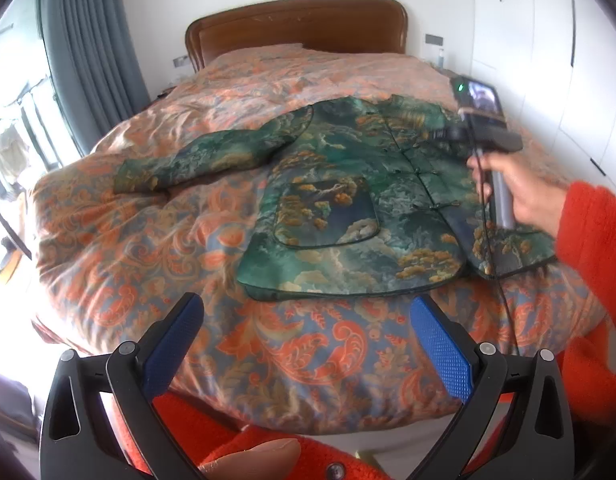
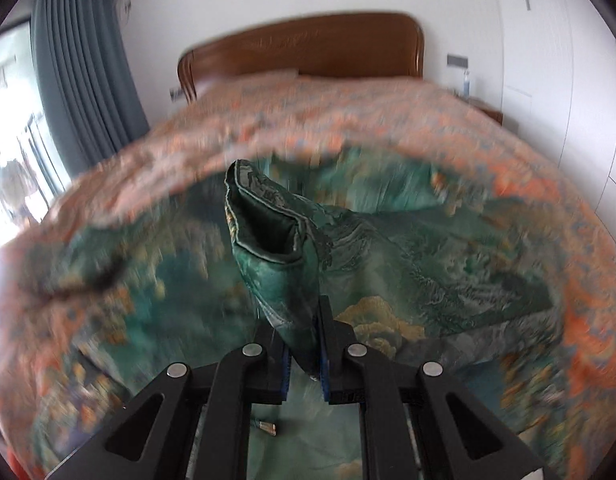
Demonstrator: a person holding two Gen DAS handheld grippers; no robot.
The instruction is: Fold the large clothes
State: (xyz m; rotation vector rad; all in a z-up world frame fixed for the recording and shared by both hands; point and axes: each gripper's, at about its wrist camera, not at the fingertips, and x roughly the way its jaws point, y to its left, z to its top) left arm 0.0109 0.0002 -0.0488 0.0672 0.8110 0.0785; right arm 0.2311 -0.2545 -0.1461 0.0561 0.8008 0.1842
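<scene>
Orange paisley bedspread [image 1: 147, 264], brown wooden headboard [image 1: 299, 24], grey-blue curtain [image 1: 87, 40].

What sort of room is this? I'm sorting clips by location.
A home bedroom, most likely: a bed with a wooden headboard, a floral quilt, grey curtains by a window, and white wardrobe doors.

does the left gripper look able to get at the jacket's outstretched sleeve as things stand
Probably yes. The left gripper is open with nothing between its pads, and the outstretched sleeve lies flat on the bedspread with only bare cover before it. The right gripper grips the other sleeve.
</scene>
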